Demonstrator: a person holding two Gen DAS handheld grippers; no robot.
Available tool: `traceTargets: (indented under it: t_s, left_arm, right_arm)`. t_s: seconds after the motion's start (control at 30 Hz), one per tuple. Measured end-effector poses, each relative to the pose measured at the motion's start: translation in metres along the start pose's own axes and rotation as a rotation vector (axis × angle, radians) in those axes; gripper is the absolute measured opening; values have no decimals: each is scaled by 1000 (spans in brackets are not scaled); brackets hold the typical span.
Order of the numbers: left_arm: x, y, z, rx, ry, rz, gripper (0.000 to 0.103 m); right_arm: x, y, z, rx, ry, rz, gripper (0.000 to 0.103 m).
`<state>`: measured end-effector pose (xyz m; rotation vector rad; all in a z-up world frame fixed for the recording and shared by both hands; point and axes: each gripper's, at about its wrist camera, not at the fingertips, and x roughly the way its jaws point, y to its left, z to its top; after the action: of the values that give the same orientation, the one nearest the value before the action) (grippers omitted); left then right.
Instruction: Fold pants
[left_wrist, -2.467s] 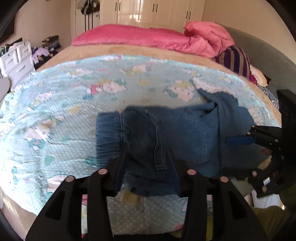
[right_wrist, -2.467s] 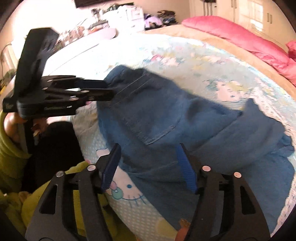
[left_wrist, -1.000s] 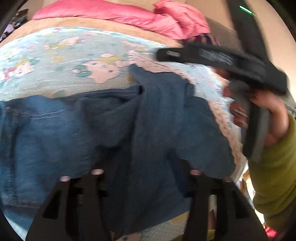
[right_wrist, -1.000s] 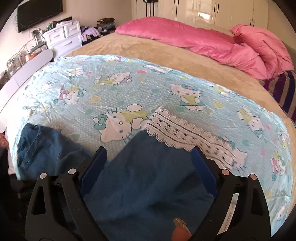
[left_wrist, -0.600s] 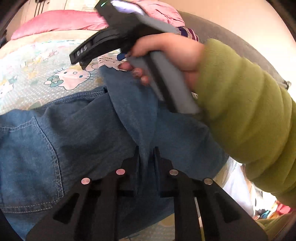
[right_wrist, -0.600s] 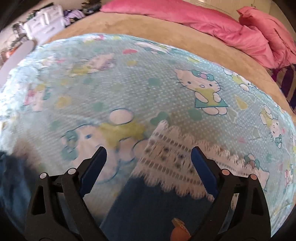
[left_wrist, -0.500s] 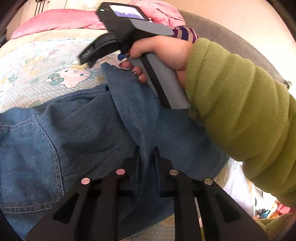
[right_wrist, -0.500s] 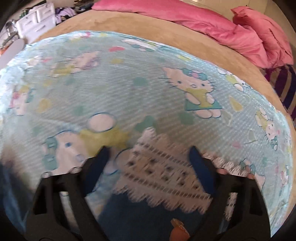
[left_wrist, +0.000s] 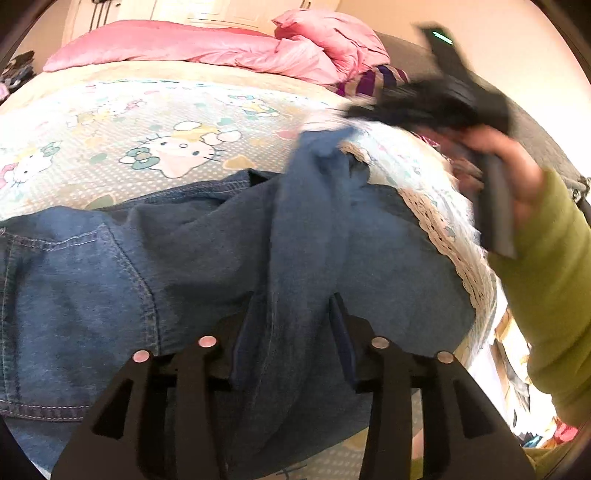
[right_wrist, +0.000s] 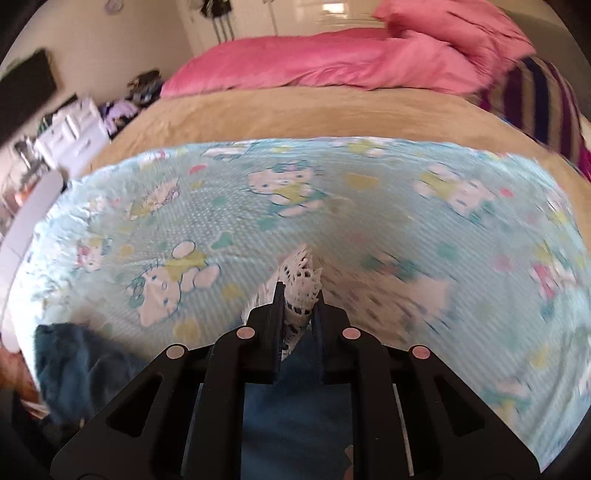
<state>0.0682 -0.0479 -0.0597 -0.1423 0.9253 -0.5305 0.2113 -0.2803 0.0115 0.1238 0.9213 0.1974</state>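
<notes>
**Right gripper clamps the lace hem**

The right gripper (right_wrist: 298, 295) points steeply down, its jaws just closed onto the white lace hem (right_wrist: 300, 280) of the pants (left_wrist: 207, 258). The left gripper (left_wrist: 293, 321), jaws just reopened, straddles a denim ridge without pinching. The pants lie lengthwise left-right across the cartoon sheet (right_wrist: 369, 206). 1 second ago, the right jaws stood wide.

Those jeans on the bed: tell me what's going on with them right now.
A person is folding denim pants on a cartoon-print sheet, with a handheld gripper in each hand. The right gripper has just closed on the white lace hem of a pant leg and lifts it. The left gripper has just been opening; its jaws now stand apart around a ridge of denim in the middle of the pants. The fold is not finished.
</notes>
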Motion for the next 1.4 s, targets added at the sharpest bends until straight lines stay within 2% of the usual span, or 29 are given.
traceTargets:
  t_s: [0.13,0.17,0.2,0.23,0.27,0.5,0.57,0.8,0.93,1.4]
  left_arm:
    - [0,0,0,2,-11,17,45]
    - [7,3,3,12,-9,24,34]
    - [7,1,3,27,-5,30,13]
    - [6,-2,3,40,-3,31,6]
    - [4,-4,3,50,-5,30,4]
    - [-16,-21,1,146,-56,88,3]
    - [-27,-26,-5,164,-57,101,3]
    - [-29,-31,-14,217,-30,133,3]
    - [-25,-39,-20,275,8,197,3]
    - [-18,-51,-33,353,63,212,5]
  right_arm:
    - [-39,-31,-34,56,8,2,8]
    - [-47,-37,-42,71,9,4,8]
    - [-58,-45,-52,90,7,2,8]
    - [-67,-51,-61,104,6,-1,8]
    - [-74,-55,-69,115,9,1,8]
    - [-113,-61,-133,143,57,36,8]
    - [-115,-59,-146,147,69,36,8]
    - [-105,-68,-187,198,134,43,8]
    - [-102,-71,-196,210,139,35,8]
    - [-102,-75,-203,177,179,-12,7]
